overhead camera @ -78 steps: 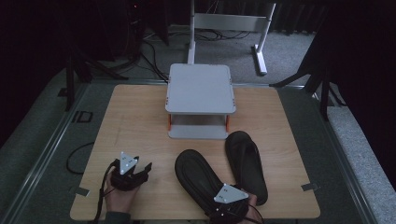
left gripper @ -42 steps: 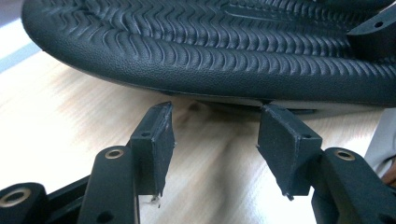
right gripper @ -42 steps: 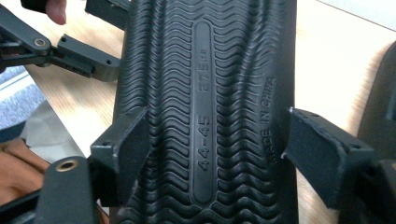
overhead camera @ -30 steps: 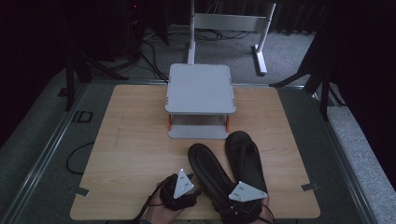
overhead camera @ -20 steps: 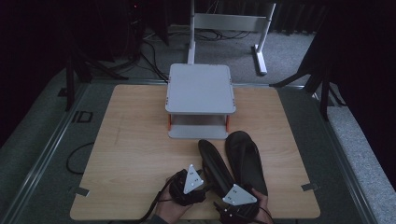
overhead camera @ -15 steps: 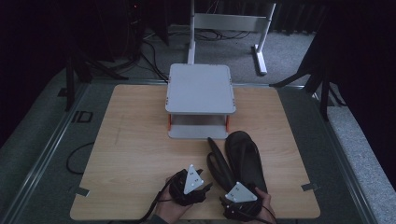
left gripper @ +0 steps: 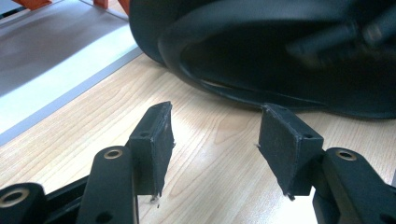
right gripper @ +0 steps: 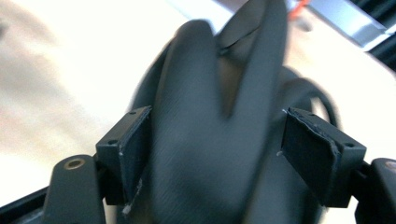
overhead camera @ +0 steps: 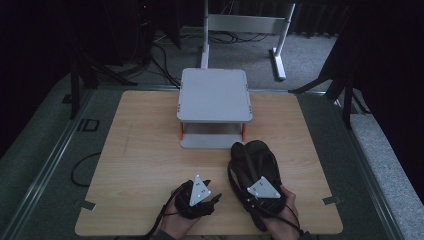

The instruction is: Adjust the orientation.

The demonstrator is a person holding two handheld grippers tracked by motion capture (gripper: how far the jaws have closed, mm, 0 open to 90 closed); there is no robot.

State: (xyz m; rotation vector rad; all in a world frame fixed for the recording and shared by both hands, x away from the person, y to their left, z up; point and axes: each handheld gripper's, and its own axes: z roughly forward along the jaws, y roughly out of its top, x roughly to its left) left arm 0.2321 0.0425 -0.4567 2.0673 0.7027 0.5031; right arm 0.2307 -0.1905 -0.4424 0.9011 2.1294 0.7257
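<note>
dim high view; right gripper view motion-blurred (background overexposed)

Left gripper (overhead camera: 199,200) fingers apart; right gripper (overhead camera: 260,196) fingers just closing some.

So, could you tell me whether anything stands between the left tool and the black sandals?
Nothing visible does. In the left gripper view the open left tool faces the nearest of the black sandals across bare wooden table, with nothing lying between its jaws or ahead of them.
</note>
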